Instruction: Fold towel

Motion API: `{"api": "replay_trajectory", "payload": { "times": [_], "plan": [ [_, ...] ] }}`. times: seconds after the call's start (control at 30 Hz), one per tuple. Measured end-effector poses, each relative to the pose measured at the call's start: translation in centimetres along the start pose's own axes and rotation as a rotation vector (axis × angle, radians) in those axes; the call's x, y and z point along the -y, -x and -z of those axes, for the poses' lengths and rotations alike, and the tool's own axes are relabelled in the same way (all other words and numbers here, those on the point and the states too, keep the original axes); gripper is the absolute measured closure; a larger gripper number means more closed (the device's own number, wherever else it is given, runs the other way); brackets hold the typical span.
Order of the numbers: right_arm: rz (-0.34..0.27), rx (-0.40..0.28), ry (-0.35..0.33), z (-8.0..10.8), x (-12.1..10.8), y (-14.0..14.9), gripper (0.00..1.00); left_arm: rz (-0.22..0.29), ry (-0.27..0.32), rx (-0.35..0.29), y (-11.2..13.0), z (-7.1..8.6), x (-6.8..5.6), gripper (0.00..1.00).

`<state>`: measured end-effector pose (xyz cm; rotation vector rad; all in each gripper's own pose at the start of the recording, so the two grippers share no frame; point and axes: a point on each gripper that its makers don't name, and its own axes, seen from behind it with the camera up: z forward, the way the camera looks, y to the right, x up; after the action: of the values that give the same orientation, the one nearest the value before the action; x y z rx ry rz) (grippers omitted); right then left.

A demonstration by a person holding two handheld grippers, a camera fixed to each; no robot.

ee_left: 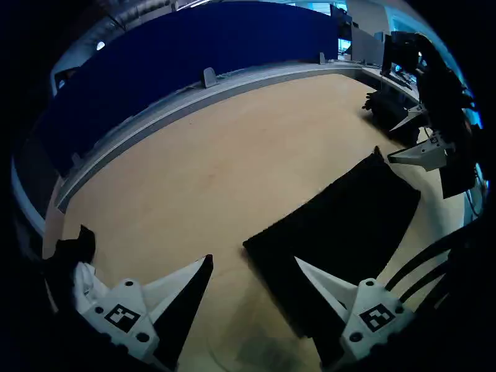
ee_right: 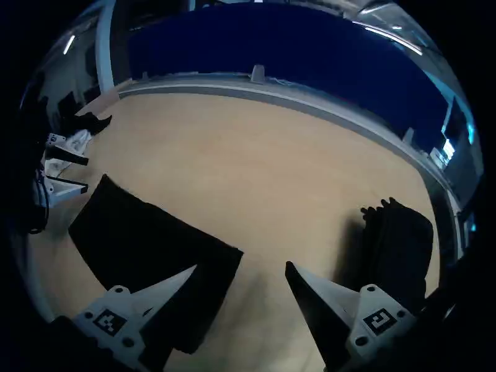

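A black towel (ee_left: 341,229) lies flat on the light wooden table (ee_left: 248,149), folded to a long rectangle. My left gripper (ee_left: 253,258) hovers open over its near left corner, with nothing between the fingers. In the left gripper view, my right gripper (ee_left: 390,144) stands open past the towel's far end. In the right gripper view, the same towel (ee_right: 149,245) lies at lower left, and my right gripper (ee_right: 240,266) is open beside its right corner, holding nothing. The left gripper (ee_right: 87,173) shows small and open at the towel's far left end.
A stack of dark folded cloth (ee_right: 397,242) sits on the table to the right of my right gripper, also seen as the dark pile (ee_left: 384,105). Another dark cloth (ee_left: 71,248) lies by my left finger. A blue partition (ee_left: 186,56) with a grey rail (ee_left: 204,99) borders the table's far edge.
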<state>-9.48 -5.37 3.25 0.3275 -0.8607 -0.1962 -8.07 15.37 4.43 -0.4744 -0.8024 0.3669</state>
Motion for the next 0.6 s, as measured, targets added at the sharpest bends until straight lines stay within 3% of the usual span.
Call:
{"api": "replay_trajectory", "payload": {
  "times": [0.37, 0.6],
  "plan": [
    [0.004, -0.007, -0.017, 1.3, 0.5, 0.1, 0.0, 0.048, -0.01, -0.026, -0.2, 1.1, 0.3, 0.13],
    [0.013, -0.007, -0.033, 2.6, 1.2, 0.9, 0.0, 0.106, -0.044, -0.044, 0.8, 2.9, 1.1, 0.13]
  ]
}}
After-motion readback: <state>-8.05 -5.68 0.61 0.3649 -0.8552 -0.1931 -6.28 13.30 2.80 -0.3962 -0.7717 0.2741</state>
